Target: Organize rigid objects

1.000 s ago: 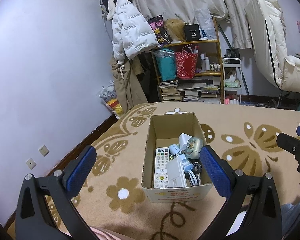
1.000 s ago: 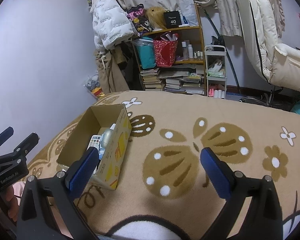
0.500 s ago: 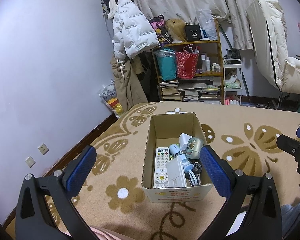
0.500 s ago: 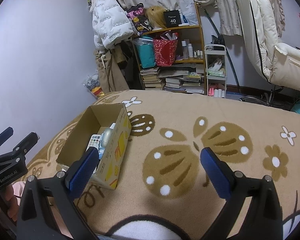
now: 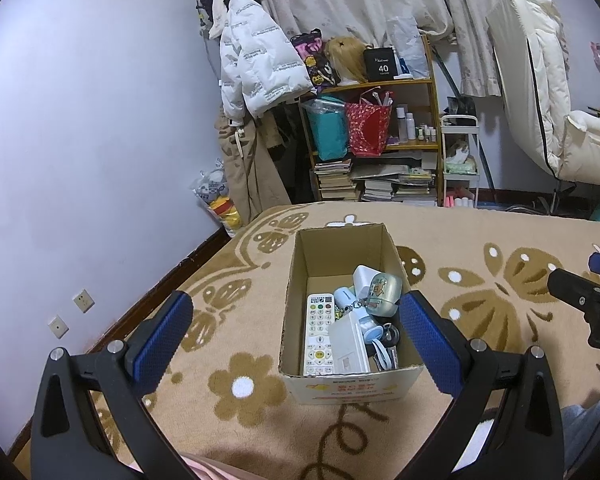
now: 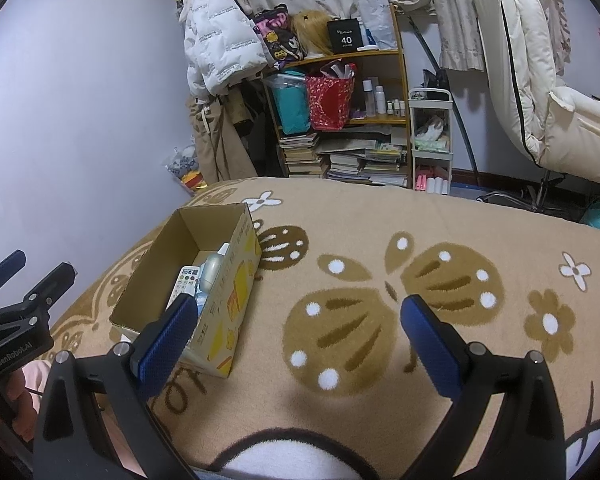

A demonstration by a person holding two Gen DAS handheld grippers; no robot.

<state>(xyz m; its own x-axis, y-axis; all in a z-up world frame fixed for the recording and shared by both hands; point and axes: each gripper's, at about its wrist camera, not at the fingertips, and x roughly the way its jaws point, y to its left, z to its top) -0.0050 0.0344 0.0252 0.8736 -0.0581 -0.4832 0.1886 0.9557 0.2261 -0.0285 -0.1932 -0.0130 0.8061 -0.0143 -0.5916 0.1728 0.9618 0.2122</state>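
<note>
An open cardboard box (image 5: 298, 276) stands on the patterned blanket, and it also shows at the left in the right wrist view (image 6: 236, 280). Inside lie a white remote control (image 5: 319, 332), a white flat device (image 5: 348, 346), a small rounded grey-green case (image 5: 384, 288) and several other small items. My left gripper (image 5: 296, 334) is open and empty, held above the box's near end. My right gripper (image 6: 298, 338) is open and empty over bare blanket, to the right of the box. Each gripper shows at the edge of the other's view.
The tan blanket with brown butterfly and flower shapes (image 6: 440, 280) covers the bed. Behind it stand a cluttered wooden shelf with book stacks (image 5: 380, 136), a hanging white jacket (image 5: 256, 64), a small white cart (image 5: 460, 152) and a cream recliner (image 5: 560, 120).
</note>
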